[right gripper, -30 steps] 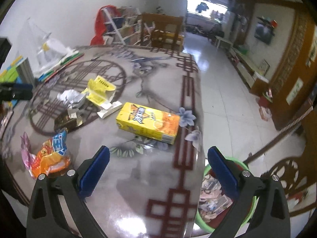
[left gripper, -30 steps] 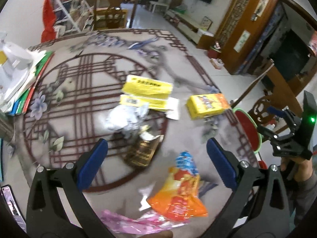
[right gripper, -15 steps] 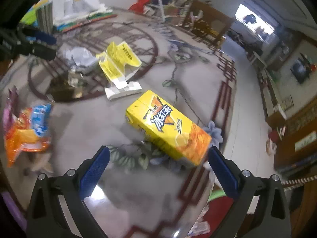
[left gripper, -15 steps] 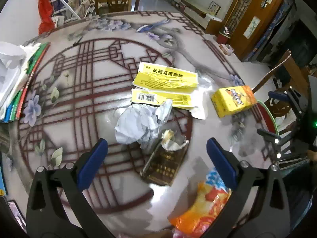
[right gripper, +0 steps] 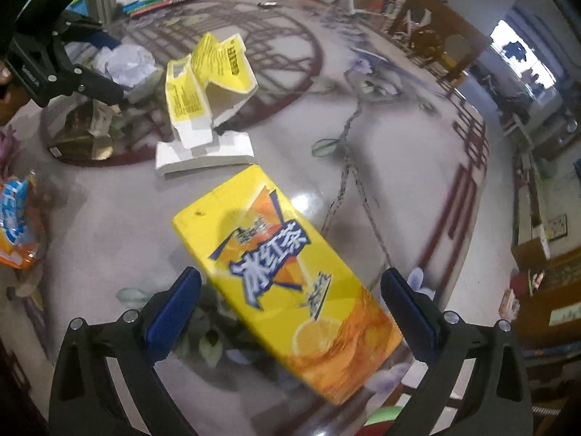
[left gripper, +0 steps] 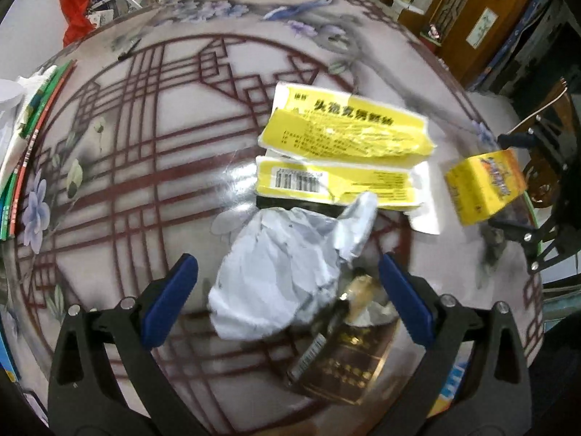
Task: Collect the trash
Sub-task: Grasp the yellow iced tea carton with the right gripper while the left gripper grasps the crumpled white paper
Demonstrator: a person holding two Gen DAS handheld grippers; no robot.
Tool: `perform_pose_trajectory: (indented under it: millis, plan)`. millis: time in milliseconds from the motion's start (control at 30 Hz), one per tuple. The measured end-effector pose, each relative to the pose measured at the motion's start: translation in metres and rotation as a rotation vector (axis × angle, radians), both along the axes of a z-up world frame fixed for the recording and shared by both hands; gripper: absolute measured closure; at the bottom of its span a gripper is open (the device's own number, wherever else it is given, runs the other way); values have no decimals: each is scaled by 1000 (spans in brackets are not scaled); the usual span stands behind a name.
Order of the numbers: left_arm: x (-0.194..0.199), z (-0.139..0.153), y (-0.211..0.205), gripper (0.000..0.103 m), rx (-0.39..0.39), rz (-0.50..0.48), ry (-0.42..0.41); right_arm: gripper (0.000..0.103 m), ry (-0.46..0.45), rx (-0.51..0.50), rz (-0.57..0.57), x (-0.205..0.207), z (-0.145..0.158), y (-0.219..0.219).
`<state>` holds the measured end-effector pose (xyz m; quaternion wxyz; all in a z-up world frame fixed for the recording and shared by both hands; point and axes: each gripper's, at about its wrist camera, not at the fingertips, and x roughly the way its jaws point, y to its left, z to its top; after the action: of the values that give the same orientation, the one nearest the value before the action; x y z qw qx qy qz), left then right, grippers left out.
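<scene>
Since the earlier frame, we brought both spread claws nearer: left claw (left gripper: 287,290) over crumpled white paper (left gripper: 279,272), right claw (right gripper: 290,301) around the glossy yellow rectangular drink carton (right gripper: 287,276).

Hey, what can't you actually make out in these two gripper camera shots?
- Brown packet, left wrist view: print blurred; top hidden under crumpled white paper.
- Orange snack bag, right wrist view: cut off by the left edge.
- Bin: only a green sliver, right wrist view, hidden behind the yellow drink carton.
</scene>
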<state>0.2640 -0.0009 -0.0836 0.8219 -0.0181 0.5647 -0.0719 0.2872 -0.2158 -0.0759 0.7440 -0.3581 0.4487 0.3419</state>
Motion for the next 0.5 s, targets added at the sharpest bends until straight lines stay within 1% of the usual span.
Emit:
perform_pose_trajectory:
  millis: [67, 167, 233, 300, 333, 400, 433, 467, 500]
  plan:
    - [4, -6, 2, 6, 8, 4, 2, 8, 18, -2, 6, 5, -2, 1]
    - [8, -11, 5, 6, -11, 8, 12, 11, 71, 7, 4, 13, -7, 1]
    - [9, -13, 5, 6, -24, 4, 13, 17, 83, 3, 9, 12, -10, 2]
    - [7, -12, 5, 9, -25, -4, -2, 19, 84, 12, 6, 11, -9, 2]
    - [8, -12, 4, 16, -27, -7, -6, 24, 83, 13, 2, 10, -9, 2]
    - [6, -11, 5, 25, -40, -9, -19, 30, 84, 20, 2, 6, -8, 3]
    - [4, -9, 6, 34, -51, -9, -26, 32, 79, 19, -4, 3, -7, 3]
    - [4, -8, 6, 40, -51, -6, -27, 33, 75, 16, -18, 1, -7, 3]
    - [3, -7, 7, 42, -57, -3, -27, 34, 76, 17, -28, 0, -6, 3]
